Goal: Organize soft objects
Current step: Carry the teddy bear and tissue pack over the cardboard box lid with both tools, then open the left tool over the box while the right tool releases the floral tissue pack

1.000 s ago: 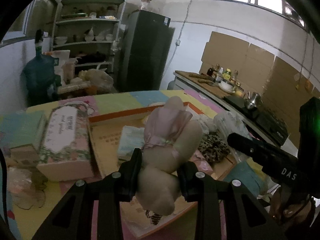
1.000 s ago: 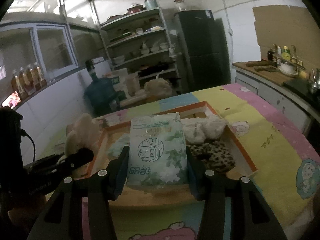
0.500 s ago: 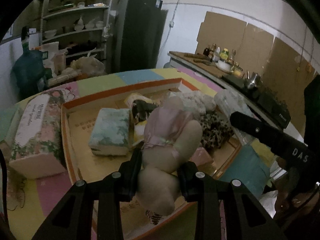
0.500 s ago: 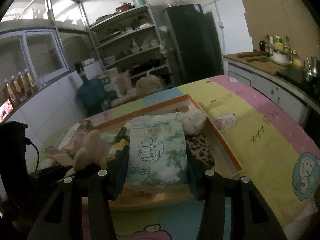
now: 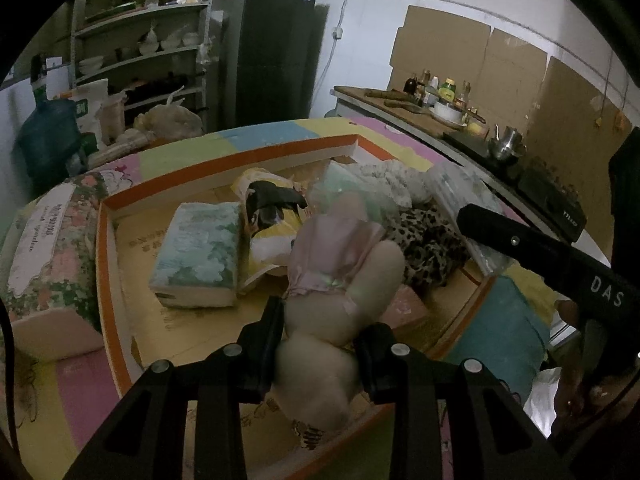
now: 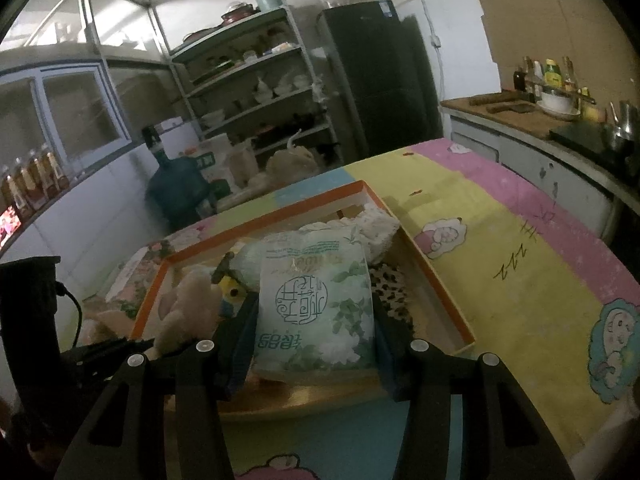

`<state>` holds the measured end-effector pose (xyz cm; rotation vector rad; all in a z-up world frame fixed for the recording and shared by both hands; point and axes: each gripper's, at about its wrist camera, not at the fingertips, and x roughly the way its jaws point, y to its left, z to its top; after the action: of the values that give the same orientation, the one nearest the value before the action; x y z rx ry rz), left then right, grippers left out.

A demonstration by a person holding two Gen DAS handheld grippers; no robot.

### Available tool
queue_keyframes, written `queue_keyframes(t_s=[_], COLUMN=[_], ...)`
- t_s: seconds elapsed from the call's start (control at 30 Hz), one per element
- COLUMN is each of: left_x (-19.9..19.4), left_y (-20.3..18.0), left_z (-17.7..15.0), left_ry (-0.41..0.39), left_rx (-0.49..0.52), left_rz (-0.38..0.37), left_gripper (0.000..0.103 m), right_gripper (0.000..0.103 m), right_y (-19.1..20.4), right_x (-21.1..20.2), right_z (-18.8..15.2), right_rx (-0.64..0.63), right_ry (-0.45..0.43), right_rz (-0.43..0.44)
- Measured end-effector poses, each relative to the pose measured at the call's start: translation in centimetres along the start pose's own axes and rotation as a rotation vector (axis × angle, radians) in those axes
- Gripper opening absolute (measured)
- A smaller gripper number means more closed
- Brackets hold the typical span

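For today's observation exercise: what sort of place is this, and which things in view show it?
Most likely a home kitchen: a tall dark fridge, open shelves of dishes, and a counter with sauce bottles and a kettle.

Your beige plush toy [image 5: 340, 280] in pink dress, white-green floral tissue pack [image 6: 316, 304], orange-rimmed tray [image 6: 432, 280], leopard-print cloth [image 5: 428, 248], pastel patchwork worktop [image 6: 500, 240].

A dim kitchen with white walls: a metal shelf rack [image 6: 256, 92] of dishes stands at eleven o'clock, just beside a tall dark refrigerator [image 6: 376, 76] at twelve. Cardboard sheets [image 5: 472, 60] cover the wall at two o'clock above a wooden worktop [image 6: 516, 114] carrying bottles, and glazed windows [image 6: 80, 112] fill ten o'clock.
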<state>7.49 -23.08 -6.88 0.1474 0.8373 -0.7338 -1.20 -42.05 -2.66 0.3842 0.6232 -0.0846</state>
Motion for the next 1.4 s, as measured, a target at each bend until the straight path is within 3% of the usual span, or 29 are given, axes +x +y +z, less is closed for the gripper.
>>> queue_keyframes(t_s=[0.8, 0.87, 1.03, 1.1, 1.4], left_x=[2.1, 2.1, 1.8, 1.7, 1.0], left_y=[0.3, 0.2, 0.1, 0.1, 0.3], left_z=[0.1, 0.2, -0.1, -0.2, -0.3], left_ry=[0.03, 0.031, 0.026, 0.026, 0.012], left_rx=[-0.025, -0.024, -0.025, -0.025, -0.028], left_rz=[-0.046, -0.047, -0.051, -0.046, -0.057], left_gripper=[0.039, 0.044, 0.067, 0.07, 0.071], right_gripper=[0.054, 0.054, 0.059, 0.06, 0.064], right_y=[-1.1, -1.0, -1.0, -1.0, -0.7], right_x=[3.3, 3.5, 3.6, 3.6, 3.4], right_z=[-0.1, -0.1, 0.0, 0.0, 0.1], right_rx=[0.021, 0.018, 0.018, 0.018, 0.015], right_ry=[0.053, 0.053, 0.051, 0.052, 0.042], right_rz=[-0.005, -0.007, -0.004, -0.003, -0.008])
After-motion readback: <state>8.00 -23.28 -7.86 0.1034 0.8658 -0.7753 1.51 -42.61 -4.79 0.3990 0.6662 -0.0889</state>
